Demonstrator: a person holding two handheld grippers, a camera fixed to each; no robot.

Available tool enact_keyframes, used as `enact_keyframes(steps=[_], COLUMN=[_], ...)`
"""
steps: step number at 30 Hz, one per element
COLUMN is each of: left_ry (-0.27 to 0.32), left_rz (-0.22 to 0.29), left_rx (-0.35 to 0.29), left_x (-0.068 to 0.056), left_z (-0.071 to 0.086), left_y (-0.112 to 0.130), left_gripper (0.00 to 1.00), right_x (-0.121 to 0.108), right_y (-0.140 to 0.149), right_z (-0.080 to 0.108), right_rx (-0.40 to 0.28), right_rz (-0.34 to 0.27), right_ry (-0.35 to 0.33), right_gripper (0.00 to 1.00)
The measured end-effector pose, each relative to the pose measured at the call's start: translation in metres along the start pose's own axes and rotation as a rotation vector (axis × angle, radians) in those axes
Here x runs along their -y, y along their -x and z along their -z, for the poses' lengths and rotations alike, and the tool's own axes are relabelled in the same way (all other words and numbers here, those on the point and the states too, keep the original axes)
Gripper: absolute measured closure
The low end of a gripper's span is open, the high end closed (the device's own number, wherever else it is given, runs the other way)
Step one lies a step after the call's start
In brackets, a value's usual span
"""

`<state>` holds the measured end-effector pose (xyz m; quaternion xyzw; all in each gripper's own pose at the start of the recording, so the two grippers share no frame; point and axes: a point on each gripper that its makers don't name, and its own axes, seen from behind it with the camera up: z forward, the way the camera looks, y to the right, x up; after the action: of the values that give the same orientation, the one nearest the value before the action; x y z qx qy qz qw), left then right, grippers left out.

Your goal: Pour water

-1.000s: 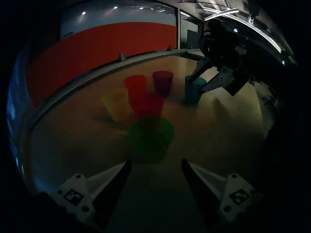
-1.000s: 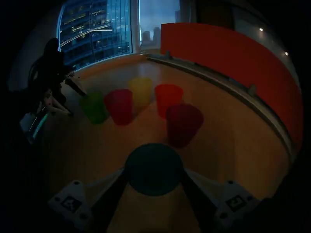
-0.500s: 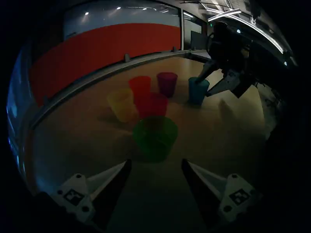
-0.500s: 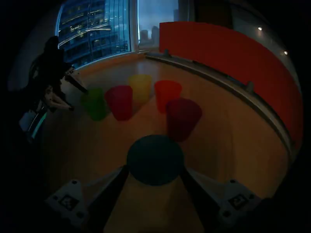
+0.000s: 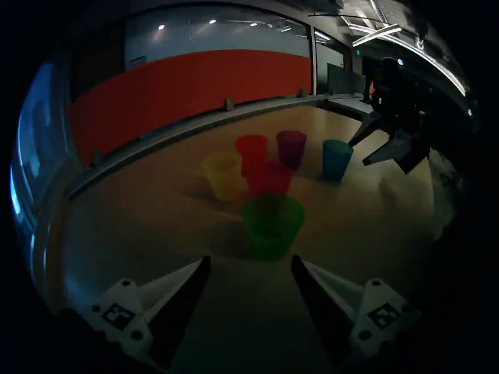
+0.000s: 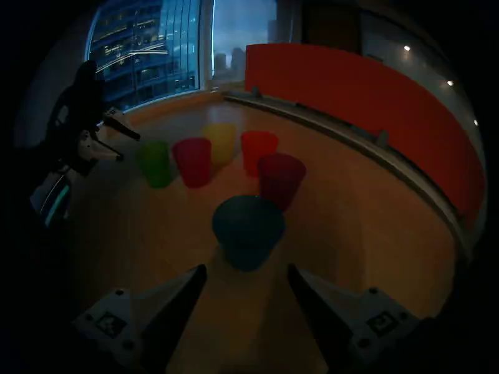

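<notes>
Your open right claw has the upright teal cup dead ahead; your open left claw faces the green cup.

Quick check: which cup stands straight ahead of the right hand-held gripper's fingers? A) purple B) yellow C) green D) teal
D: in the right gripper view the teal cup stands on the table just beyond the right hand-held gripper, whose fingers are spread and touch nothing.

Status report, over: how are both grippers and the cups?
Left gripper open, green cup just ahead. Right gripper open, teal cup ahead, unheld. Four other cups clustered nearby.
</notes>
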<state>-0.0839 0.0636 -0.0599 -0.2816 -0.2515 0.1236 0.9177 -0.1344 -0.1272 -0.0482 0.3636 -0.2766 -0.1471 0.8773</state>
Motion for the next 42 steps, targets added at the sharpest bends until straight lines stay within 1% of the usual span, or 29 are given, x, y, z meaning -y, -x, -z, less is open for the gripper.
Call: enact_keyframes(steps=[6, 15, 20, 23, 27, 34, 38, 42], left_ry=[-0.064, -0.164, -0.224, -0.257, -0.287, -0.314, -0.336, -0.366], left_rz=[0.04, 0.108, 0.14, 0.157, 0.17, 0.175, 0.176, 0.169], left_rx=[-0.071, -0.167, -0.232, -0.279, -0.321, -0.387, -0.428, -0.47], left_x=[0.015, 0.037, 0.052, 0.058, 0.061, 0.06, 0.06, 0.062], left_z=[0.009, 0.017, 0.027, 0.033, 0.038, 0.047, 0.053, 0.059], left_y=[-0.015, -0.027, -0.039, -0.047, -0.054, -0.067, -0.076, -0.085], left_gripper=[0.04, 0.04, 0.04, 0.05, 0.05, 0.05, 0.04, 0.04], right_x=[-0.003, -0.012, -0.025, -0.035, -0.048, -0.064, -0.074, -0.083], right_y=[0.002, -0.007, -0.016, -0.024, -0.036, -0.058, -0.067, -0.071], right_z=[0.018, 0.046, 0.061, 0.069, 0.079, 0.098, 0.107, 0.114], right_rx=[-0.046, -0.155, -0.221, -0.267, -0.327, -0.444, -0.494, -0.531], right_rz=[-0.038, -0.109, -0.144, -0.162, -0.175, -0.188, -0.183, -0.177], right_ry=[0.049, 0.142, 0.21, 0.259, 0.326, 0.431, 0.49, 0.557], right_gripper=[0.0, 0.0, 0.0, 0.0, 0.0, 0.0, 0.0, 0.0])
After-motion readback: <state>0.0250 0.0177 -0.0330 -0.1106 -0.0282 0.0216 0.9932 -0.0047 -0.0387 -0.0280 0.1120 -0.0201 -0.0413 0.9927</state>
